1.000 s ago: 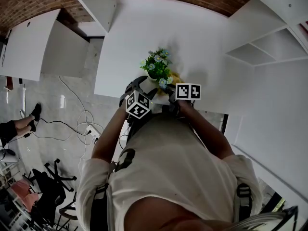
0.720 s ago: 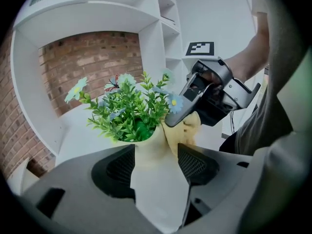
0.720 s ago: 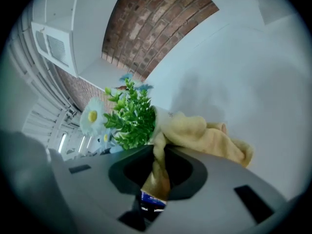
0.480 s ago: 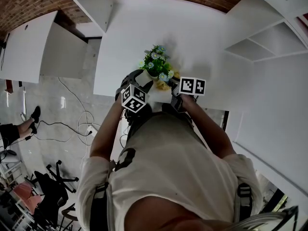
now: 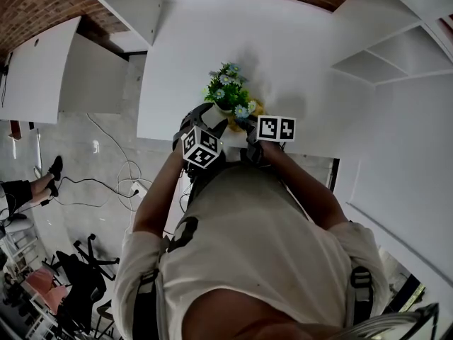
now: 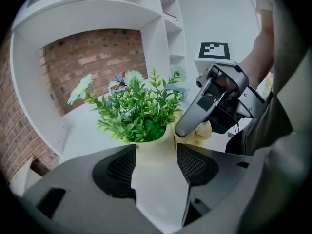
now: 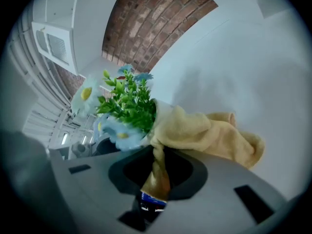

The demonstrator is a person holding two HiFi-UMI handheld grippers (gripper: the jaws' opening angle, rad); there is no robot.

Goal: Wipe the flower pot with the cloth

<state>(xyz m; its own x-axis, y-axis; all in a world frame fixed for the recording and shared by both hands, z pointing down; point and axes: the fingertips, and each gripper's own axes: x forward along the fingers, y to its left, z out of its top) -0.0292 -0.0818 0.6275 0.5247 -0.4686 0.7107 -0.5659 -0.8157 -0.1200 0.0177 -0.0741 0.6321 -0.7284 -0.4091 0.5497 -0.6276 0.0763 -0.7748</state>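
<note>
The cream flower pot (image 6: 155,145) with green leaves and pale blue flowers stands close to the white table's (image 5: 297,55) near edge, with bare tabletop open beyond it and to the right. The left gripper (image 6: 156,167), its jaws having just been closing, clamps the pot's sides. Only the right gripper view shows the right gripper (image 7: 156,177) pinching the yellow cloth (image 7: 209,135) (bunched against the pot's rim).
</note>
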